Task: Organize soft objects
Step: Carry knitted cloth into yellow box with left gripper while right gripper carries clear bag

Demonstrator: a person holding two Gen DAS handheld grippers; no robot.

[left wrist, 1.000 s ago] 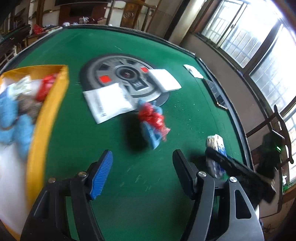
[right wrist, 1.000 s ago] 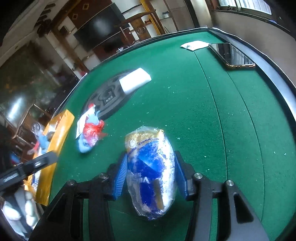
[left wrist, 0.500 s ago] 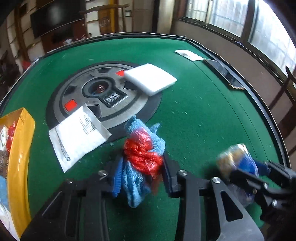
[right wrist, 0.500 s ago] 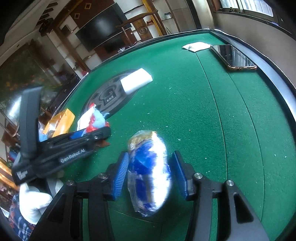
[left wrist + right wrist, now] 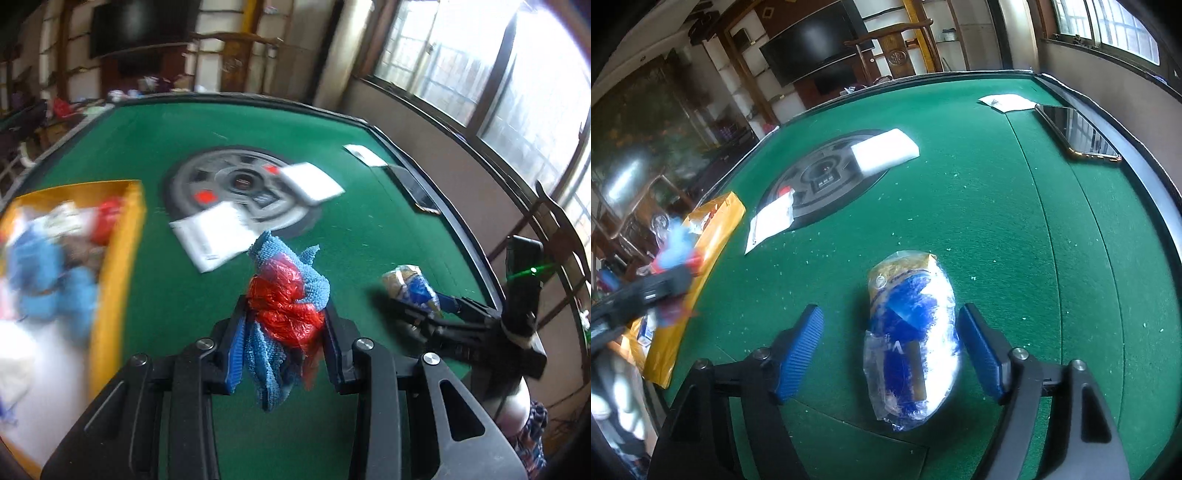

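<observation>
The left gripper was clamped on a bundle of blue cloth and red plastic, held clear above the green tabletop, with the yellow box of soft things at its nine o'clock. The right gripper had its jaws opening around a blue-and-gold plastic packet lying on the tabletop; the left pad stood apart from it, the right just beside it. At the packet's eleven o'clock lay a white pad and a flat white sachet.
</observation>
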